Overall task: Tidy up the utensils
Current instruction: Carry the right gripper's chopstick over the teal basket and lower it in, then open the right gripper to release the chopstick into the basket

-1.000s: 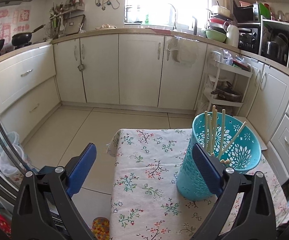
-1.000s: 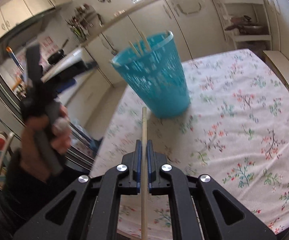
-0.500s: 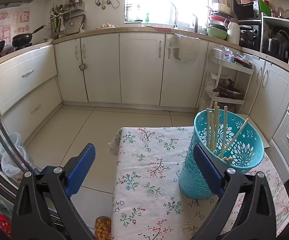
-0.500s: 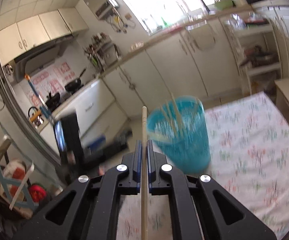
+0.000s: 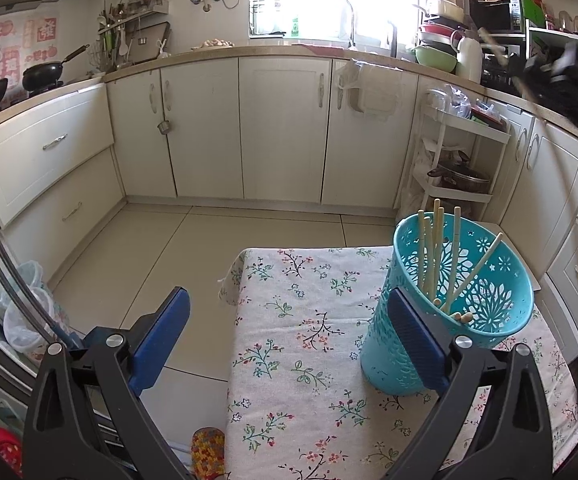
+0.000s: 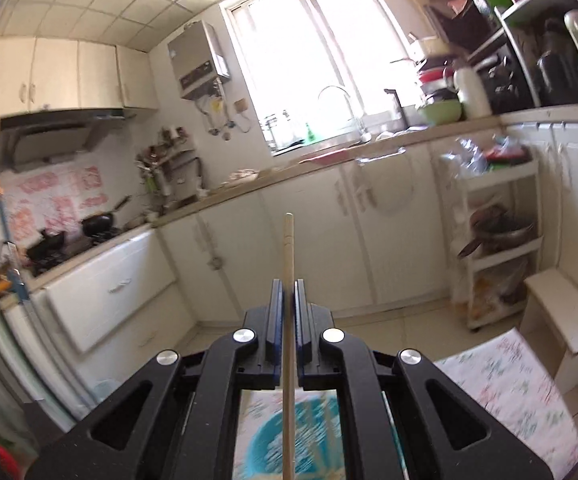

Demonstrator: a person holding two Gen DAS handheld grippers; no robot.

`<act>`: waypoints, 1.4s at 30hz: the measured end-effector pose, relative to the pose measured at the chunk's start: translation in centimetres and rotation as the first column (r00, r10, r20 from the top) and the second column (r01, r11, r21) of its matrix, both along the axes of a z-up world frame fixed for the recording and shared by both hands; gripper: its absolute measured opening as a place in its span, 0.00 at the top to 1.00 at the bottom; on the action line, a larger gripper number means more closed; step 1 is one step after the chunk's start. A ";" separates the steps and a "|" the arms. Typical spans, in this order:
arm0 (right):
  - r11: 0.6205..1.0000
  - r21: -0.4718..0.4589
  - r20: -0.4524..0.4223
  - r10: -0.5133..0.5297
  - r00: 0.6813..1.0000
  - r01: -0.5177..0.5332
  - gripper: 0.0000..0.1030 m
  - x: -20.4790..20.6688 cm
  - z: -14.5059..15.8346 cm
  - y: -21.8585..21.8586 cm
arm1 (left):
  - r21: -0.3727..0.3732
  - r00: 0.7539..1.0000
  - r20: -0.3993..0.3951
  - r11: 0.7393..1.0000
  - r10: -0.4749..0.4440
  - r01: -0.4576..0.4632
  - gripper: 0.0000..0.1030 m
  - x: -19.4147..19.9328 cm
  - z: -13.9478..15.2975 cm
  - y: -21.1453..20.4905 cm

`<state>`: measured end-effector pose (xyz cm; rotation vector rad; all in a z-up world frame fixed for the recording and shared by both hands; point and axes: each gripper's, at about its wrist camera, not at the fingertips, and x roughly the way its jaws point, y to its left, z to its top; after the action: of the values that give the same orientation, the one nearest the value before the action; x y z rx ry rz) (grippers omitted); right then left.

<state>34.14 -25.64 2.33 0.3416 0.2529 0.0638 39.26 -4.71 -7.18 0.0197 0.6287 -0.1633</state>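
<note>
A: What does the chopstick (image 6: 288,248) look like?

B: A pale wooden stick, round and slender, with faint rings near its far tip. The right gripper (image 6: 288,292) has its blue pads closed tight on it, so the stick runs straight out between them and also back toward the camera.

A: Where is it?

B: In the air above the teal basket (image 5: 485,300), which appears blurred under that gripper in the right wrist view. In the left wrist view the right gripper is only a dark smear at the upper right.

A: And the basket?

B: It stands on the floral tablecloth (image 5: 305,344), near the table's right side. It is a perforated plastic tub with flower cut-outs, and several more chopsticks (image 5: 437,256) of the same pale wood lean inside it, ends up past the rim.

A: The left gripper (image 5: 289,334)?

B: Its jaws stand wide apart with nothing between them. One blue pad (image 5: 417,336) shows in front of the basket's wall; whether it touches cannot be told.
</note>
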 end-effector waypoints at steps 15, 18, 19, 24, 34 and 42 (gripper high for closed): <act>0.997 -0.060 -0.187 0.035 0.982 -0.047 0.94 0.7 -6.5 0.9 | 0.000 0.999 -0.038 1.000 0.011 -0.011 0.08 0.6 -0.5 0.2; 0.996 -0.067 -0.210 0.051 0.976 -0.067 0.93 -0.2 -6.9 1.0 | 0.005 0.999 -0.040 1.000 0.011 -0.011 0.08 0.6 -0.5 0.2; 0.995 -0.064 -0.218 0.056 0.974 -0.072 0.92 -0.9 -7.1 0.8 | 0.007 0.999 -0.040 1.000 0.011 -0.011 0.08 0.5 -0.5 0.1; 0.995 -0.071 -0.250 0.052 0.967 -0.072 0.78 -1.9 -7.6 0.0 | 0.022 0.999 -0.045 1.000 0.014 -0.013 0.08 0.4 -0.8 -0.1; 0.983 -0.140 -0.374 0.060 0.925 -0.120 0.53 4.7 -6.7 1.5 | 0.054 0.998 -0.056 0.999 0.005 -0.002 0.08 0.4 -1.2 -0.6; 0.961 0.016 -0.466 0.251 0.848 -0.276 0.53 8.6 -7.1 2.0 | 0.052 0.998 -0.070 0.999 -0.003 0.007 0.08 0.7 -1.3 -0.7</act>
<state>42.78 -23.63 -4.78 0.2641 0.7801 0.2486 39.94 -5.41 -8.45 0.0662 0.7027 -0.1529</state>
